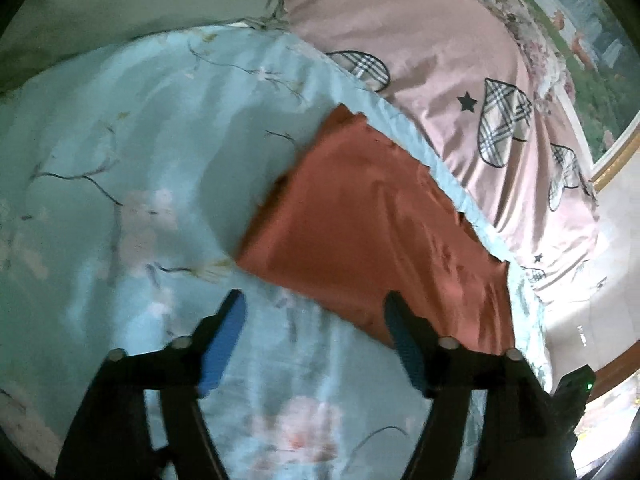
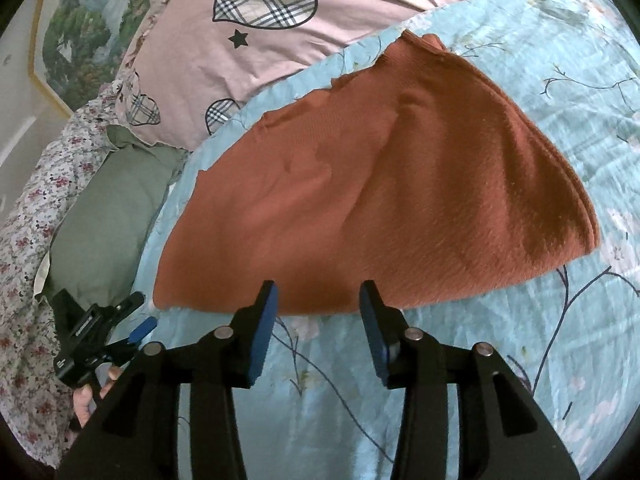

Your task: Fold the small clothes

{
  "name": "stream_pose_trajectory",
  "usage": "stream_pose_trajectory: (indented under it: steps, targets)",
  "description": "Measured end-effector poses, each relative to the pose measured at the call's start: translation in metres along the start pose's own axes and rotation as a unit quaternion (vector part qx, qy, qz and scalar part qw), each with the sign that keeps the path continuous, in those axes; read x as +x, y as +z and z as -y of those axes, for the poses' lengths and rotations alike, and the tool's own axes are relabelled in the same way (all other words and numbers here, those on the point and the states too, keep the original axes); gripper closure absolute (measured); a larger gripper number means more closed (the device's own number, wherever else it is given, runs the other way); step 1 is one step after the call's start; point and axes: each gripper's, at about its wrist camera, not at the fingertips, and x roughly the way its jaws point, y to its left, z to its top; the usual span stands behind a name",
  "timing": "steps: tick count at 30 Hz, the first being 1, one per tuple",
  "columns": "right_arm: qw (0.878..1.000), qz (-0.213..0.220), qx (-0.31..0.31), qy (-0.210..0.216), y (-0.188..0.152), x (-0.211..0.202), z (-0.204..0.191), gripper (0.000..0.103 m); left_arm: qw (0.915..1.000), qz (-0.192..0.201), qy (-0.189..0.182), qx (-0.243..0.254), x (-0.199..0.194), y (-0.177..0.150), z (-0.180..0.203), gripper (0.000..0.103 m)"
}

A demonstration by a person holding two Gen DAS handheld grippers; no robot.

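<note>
One rust-red cloth [image 2: 360, 184] lies folded flat on one pale blue flowered sheet [image 2: 560, 128], its layered fold edge showing along the right side in the right wrist view. One pink cover [image 2: 344, 20] printed with plaid hearts and small stars lies past the cloth's far edge, one green pillow [image 2: 108, 204] sits left of the blue sheet, and one small-flowered fabric [image 2: 28, 220] runs down the far left. One framed landscape picture [image 2: 76, 40] hangs on the wall behind. There are two grippers. The right gripper [image 2: 318, 292] has its jaws partly apart, nothing between them; the tips stand over the near edge of the cloth, and whether they touch it I cannot tell. The left gripper [image 1: 314, 300] has its jaws wide apart and empty: its left finger [image 1: 224, 340] is over the blue sheet [image 1: 120, 140], its right finger over the near edge of the cloth [image 1: 360, 232], with no grip on it. In the right wrist view the left gripper [image 2: 138, 318] shows small at lower left, beside the cloth's corner, held by a hand [image 2: 86, 400].
</note>
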Motion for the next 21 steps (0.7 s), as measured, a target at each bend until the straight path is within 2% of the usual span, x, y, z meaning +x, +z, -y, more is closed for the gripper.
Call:
stream_pose_trajectory:
  steps: [7, 11, 13, 16, 19, 21]
  targets:
    - [1.0, 0.0, -0.005, 0.011, 0.001, -0.004, -0.004, 0.057, 0.9987, -0.034, -0.018, -0.032, 0.039, -0.004, 0.012, 0.021]
    - [1.0, 0.007, -0.003, 0.015, 0.005, -0.004, -0.003, 0.056, 0.9994, -0.007, -0.007, -0.035, 0.05, 0.004, 0.009, 0.018]
    - [1.0, 0.007, -0.001, 0.016, 0.006, -0.003, -0.001, 0.056, 0.9985, 0.008, -0.005, -0.054, 0.054, 0.011, 0.003, 0.019]
    - [1.0, 0.008, 0.0, 0.018, 0.01, 0.0, 0.001, 0.056, 0.9975, 0.023, 0.004, -0.067, 0.058, 0.021, -0.001, 0.022]
    - [1.0, 0.011, 0.002, 0.017, 0.015, 0.003, 0.003, 0.056, 0.9979, 0.03, 0.027, -0.05, 0.065, 0.027, 0.002, 0.035]
    - [1.0, 0.013, 0.006, 0.019, 0.02, 0.004, 0.007, 0.056, 0.9978, 0.033, 0.039, -0.041, 0.067, 0.03, 0.001, 0.059]
